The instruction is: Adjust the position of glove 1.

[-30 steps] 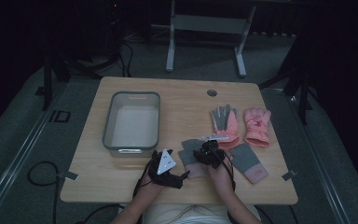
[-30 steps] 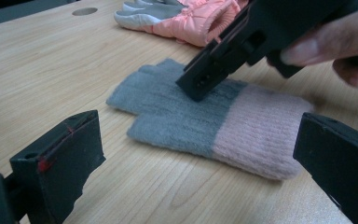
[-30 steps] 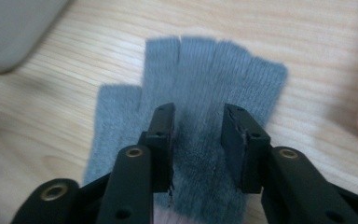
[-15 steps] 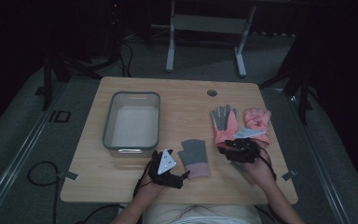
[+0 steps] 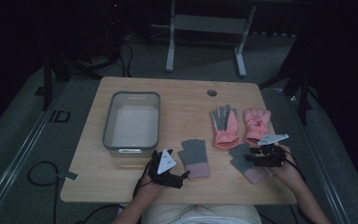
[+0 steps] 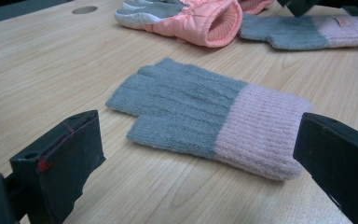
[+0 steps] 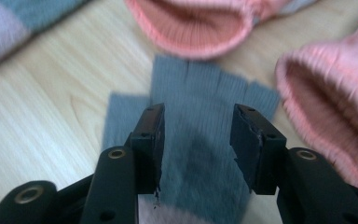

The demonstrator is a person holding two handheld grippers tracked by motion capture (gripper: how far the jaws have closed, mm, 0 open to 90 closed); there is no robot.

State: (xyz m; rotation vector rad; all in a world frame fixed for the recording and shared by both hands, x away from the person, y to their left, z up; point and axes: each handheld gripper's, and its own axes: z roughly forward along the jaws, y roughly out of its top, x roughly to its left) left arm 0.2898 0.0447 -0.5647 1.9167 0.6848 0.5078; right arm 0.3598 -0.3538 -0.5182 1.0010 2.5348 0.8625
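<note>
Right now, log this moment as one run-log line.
left gripper: open, beside near knit glove | right gripper: jaws just opened, over second knit glove, not gripping | bin: empty

Four gloves lie on the wooden table (image 5: 177, 100): two grey knit gloves with pink cuffs, one (image 5: 195, 157) near the middle and one (image 5: 245, 162) at right, and two pink padded gloves (image 5: 225, 126) (image 5: 255, 125). One grey plastic bin (image 5: 131, 122) stands there, and two handheld grippers (image 5: 182, 175) (image 5: 251, 156) are present.

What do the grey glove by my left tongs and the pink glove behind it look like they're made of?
Grey glove: knit, probably wool or acrylic. It has a fuzzy matte surface and a ribbed pink cuff.
Pink glove: seems a smooth, slightly shiny synthetic shell, puffy and quilted, with a grey palm patch and a ribbed knit cuff lining.
</note>
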